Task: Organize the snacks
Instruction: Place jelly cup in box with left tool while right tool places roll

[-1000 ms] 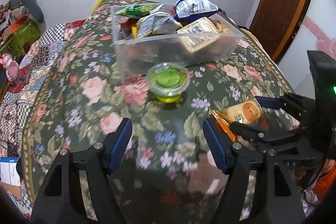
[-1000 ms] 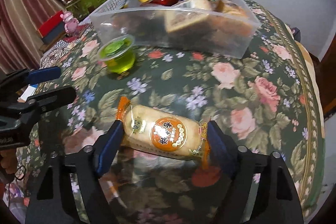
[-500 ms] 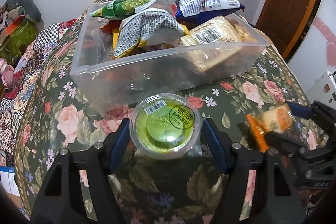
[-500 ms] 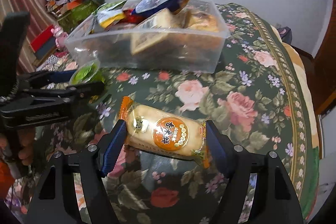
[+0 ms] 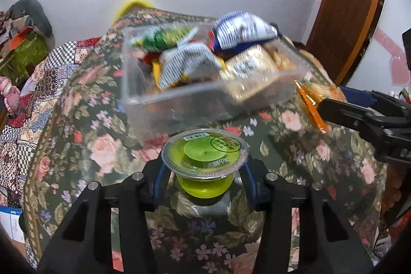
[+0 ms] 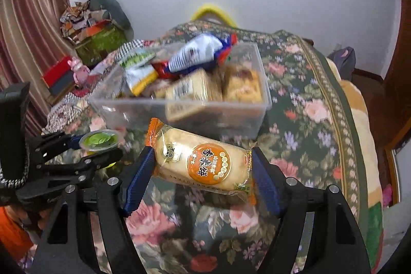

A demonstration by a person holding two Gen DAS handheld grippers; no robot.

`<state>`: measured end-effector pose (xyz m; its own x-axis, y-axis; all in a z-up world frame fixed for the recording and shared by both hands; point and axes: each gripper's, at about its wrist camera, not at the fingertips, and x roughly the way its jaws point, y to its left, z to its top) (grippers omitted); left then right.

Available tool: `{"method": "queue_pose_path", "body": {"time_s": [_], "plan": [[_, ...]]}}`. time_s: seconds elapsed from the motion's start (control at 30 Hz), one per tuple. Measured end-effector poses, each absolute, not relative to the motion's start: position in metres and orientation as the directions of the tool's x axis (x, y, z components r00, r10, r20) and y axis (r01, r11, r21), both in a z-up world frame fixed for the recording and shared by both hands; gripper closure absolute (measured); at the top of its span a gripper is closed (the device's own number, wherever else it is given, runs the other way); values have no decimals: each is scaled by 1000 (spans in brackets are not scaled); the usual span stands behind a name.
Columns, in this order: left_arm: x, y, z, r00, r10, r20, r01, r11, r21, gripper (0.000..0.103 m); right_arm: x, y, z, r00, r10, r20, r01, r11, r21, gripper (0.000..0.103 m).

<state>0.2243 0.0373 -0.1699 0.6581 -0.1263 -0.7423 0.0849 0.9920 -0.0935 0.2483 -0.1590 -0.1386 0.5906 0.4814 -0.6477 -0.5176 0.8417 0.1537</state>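
Where floral cloth (image 5: 108, 153) fills frame: one green jelly cup (image 5: 205, 162), lower centre, left gripper (image 5: 204, 177) closing around it; one rice-cracker packet (image 6: 203, 162), centre, clamped in right gripper (image 6: 203, 171); one clear tub (image 6: 179, 117) of snacks, above.

A green jelly cup (image 5: 204, 162) with a sealed printed lid stands upright just in front of the clear plastic bin (image 5: 179, 104) heaped with snack packets. A rice cracker packet (image 6: 203, 163) with orange ends lies crosswise, tilted, raised above the floral cloth.
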Motion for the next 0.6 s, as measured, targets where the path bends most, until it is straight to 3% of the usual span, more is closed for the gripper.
{"method": "queue_pose_path", "body": {"time_s": [0.3,0.6], "plan": [[235,59,-124,731,-114,-673,50,992,-114,54,266,-139,-122,611,508,-607,-534,831,157,31],[283,75,-126,729,-62,-681,-17,994,-109,54,296,-107,-119,614,505,-607,-541,829,142,31]]}}
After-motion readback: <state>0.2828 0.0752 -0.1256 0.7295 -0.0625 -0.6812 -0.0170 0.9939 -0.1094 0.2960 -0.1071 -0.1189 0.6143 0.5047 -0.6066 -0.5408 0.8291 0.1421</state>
